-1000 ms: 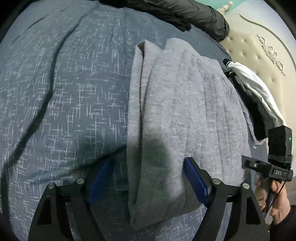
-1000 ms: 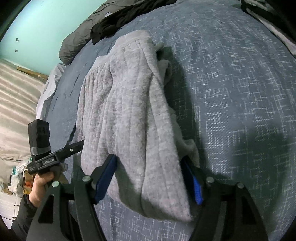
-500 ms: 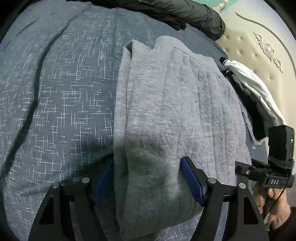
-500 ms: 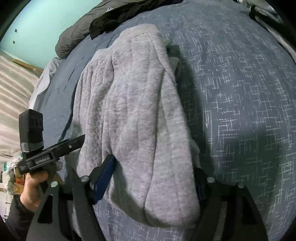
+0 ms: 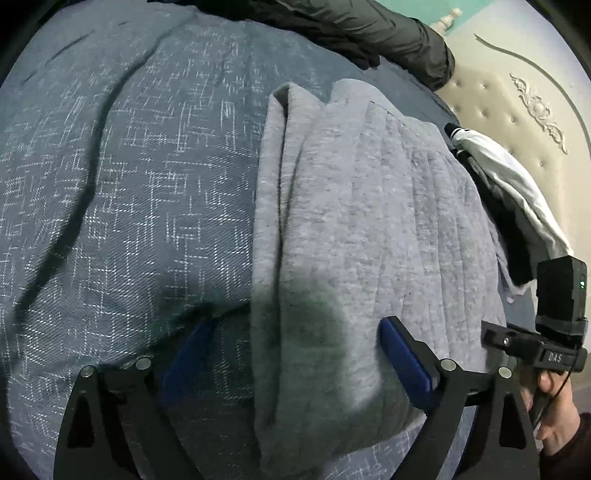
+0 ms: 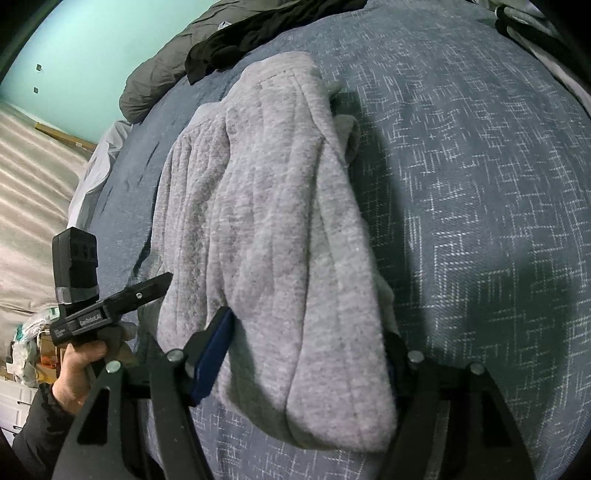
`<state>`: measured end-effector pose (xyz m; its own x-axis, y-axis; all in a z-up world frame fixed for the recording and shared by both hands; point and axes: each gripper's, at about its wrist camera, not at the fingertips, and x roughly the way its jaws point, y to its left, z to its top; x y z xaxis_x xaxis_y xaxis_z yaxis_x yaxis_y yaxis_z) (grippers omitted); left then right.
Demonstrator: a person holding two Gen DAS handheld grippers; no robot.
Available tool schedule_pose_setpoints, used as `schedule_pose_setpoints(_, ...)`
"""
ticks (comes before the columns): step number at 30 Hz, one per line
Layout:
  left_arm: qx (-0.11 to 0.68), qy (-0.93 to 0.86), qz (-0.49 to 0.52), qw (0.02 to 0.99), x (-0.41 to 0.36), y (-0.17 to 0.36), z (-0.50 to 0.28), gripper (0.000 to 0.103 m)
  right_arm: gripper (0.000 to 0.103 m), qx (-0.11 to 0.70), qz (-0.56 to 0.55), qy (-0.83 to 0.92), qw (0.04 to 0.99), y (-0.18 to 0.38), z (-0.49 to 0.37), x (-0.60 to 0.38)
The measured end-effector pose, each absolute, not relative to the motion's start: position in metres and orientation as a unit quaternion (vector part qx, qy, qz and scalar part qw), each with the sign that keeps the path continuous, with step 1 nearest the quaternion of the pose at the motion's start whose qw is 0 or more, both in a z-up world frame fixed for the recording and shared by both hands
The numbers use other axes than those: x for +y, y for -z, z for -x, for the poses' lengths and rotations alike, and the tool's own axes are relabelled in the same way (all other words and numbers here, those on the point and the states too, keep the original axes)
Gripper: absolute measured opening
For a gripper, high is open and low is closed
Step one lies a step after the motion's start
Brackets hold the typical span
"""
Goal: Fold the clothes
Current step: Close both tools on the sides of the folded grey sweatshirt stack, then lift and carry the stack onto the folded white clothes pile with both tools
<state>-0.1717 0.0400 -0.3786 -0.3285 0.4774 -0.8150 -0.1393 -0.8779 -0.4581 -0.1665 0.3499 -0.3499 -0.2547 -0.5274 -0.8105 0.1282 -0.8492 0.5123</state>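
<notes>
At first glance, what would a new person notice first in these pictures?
A folded grey garment lies on the blue patterned bedspread, filling the middle of both views. The open left claw and open right claw each straddle one end. Dark clothes lie heaped at the far edge.

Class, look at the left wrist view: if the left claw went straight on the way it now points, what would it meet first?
Most likely the folded grey garment, already lying between the open fingers of the left claw. Beyond it lie the blue bedspread and dark clothes. Height above the cloth is unclear.
</notes>
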Motion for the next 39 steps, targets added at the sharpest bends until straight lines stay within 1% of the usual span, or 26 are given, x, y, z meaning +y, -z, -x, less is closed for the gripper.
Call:
schedule_pose_setpoints(5,-0.152,-0.806,0.539,0.192,0.043,0.373,0.158,0.093,0.068,-0.182,-0.567,0.773,0.218,0.353,0.151,0.382)
schedule_pose_setpoints(9,-0.162,-0.803,0.534,0.208,0.044,0.369,0.144,0.09,0.068,-0.189,-0.564,0.772,0.222,0.356,0.142,0.401)
schedule_pose_setpoints(10,-0.167,-0.801,0.534,0.214,0.044,0.37,0.143,0.085,0.068,-0.19,-0.564,0.772,0.223,0.356,0.141,0.402)
schedule_pose_setpoints(12,-0.18,-0.793,0.536,0.227,0.043,0.372,0.143,0.081,0.068,-0.191,-0.563,0.772,0.224,0.357,0.139,0.405)
schedule_pose_setpoints(20,-0.194,-0.781,0.545,0.238,0.052,0.383,0.163,0.08,0.068,-0.183,-0.567,0.773,0.218,0.355,0.147,0.402)
schedule_pose_setpoints(21,-0.191,-0.78,0.545,0.24,0.052,0.382,0.162,0.079,0.068,-0.182,-0.566,0.774,0.216,0.356,0.147,0.403)
schedule_pose_setpoints(22,-0.188,-0.78,0.545,0.243,0.05,0.38,0.16,0.073,0.068,-0.182,-0.565,0.775,0.215,0.356,0.147,0.404)
schedule_pose_setpoints(24,-0.19,-0.778,0.544,0.248,0.049,0.378,0.159,0.065,0.066,-0.18,-0.564,0.776,0.215,0.356,0.146,0.404)
schedule_pose_setpoints(25,-0.188,-0.779,0.544,0.251,0.05,0.377,0.158,0.061,0.063,-0.18,-0.564,0.777,0.215,0.356,0.145,0.404)
schedule_pose_setpoints(26,-0.185,-0.779,0.543,0.253,0.05,0.377,0.158,0.06,0.06,-0.179,-0.563,0.777,0.215,0.356,0.145,0.404)
schedule_pose_setpoints(28,-0.187,-0.778,0.543,0.255,0.049,0.378,0.158,0.06,0.057,-0.178,-0.562,0.778,0.215,0.356,0.143,0.404)
schedule_pose_setpoints(30,-0.191,-0.776,0.543,0.258,0.047,0.38,0.16,0.061,0.057,-0.177,-0.562,0.779,0.215,0.356,0.142,0.404)
schedule_pose_setpoints(31,-0.192,-0.775,0.543,0.258,0.047,0.381,0.16,0.063,0.057,-0.176,-0.561,0.78,0.214,0.356,0.142,0.404)
schedule_pose_setpoints(34,-0.199,-0.772,0.547,0.255,0.055,0.384,0.166,0.065,0.067,-0.173,-0.557,0.784,0.214,0.353,0.139,0.403)
schedule_pose_setpoints(36,-0.192,-0.775,0.547,0.253,0.061,0.382,0.167,0.064,0.068,-0.168,-0.552,0.789,0.213,0.349,0.136,0.402)
schedule_pose_setpoints(37,-0.187,-0.777,0.546,0.251,0.065,0.38,0.168,0.062,0.066,-0.166,-0.549,0.791,0.212,0.347,0.134,0.402)
schedule_pose_setpoints(38,-0.182,-0.781,0.543,0.25,0.069,0.378,0.169,0.06,0.061,-0.164,-0.547,0.793,0.211,0.345,0.133,0.401)
schedule_pose_setpoints(39,-0.176,-0.785,0.539,0.249,0.07,0.375,0.17,0.053,0.058,-0.162,-0.544,0.796,0.211,0.343,0.131,0.401)
